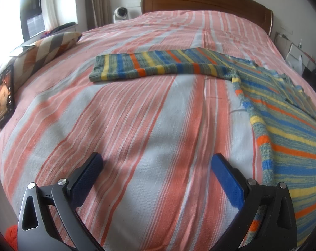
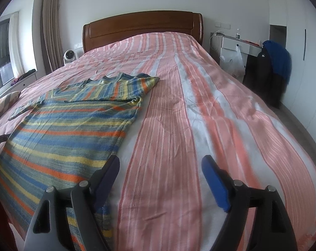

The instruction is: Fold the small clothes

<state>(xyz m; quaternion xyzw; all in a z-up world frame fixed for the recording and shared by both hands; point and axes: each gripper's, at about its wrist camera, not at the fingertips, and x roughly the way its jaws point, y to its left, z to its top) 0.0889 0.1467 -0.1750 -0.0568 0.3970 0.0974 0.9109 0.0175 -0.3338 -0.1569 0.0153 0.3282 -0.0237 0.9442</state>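
A striped knit sweater [image 1: 283, 113] in blue, yellow, orange and grey-green lies flat on the pink-and-white striped bedspread [image 1: 137, 125]. One sleeve [image 1: 158, 64] stretches out to the left across the bed. In the right wrist view the sweater [image 2: 70, 129] fills the left half, its other sleeve folded in over the chest near the collar. My left gripper [image 1: 157, 161] hovers open over bare bedspread, just left of the sweater's side edge. My right gripper [image 2: 160, 163] stands open too, its left finger [image 2: 107, 175] over the sweater's right edge, nothing between the pads.
A phone [image 1: 5, 96] with a lit screen leans against a patterned pillow [image 1: 43, 50] at the bed's left edge. The wooden headboard [image 2: 141, 25] closes the far end. A small fan [image 2: 69, 56] stands behind the bed; a desk and a chair with dark clothes [image 2: 271, 71] stand right.
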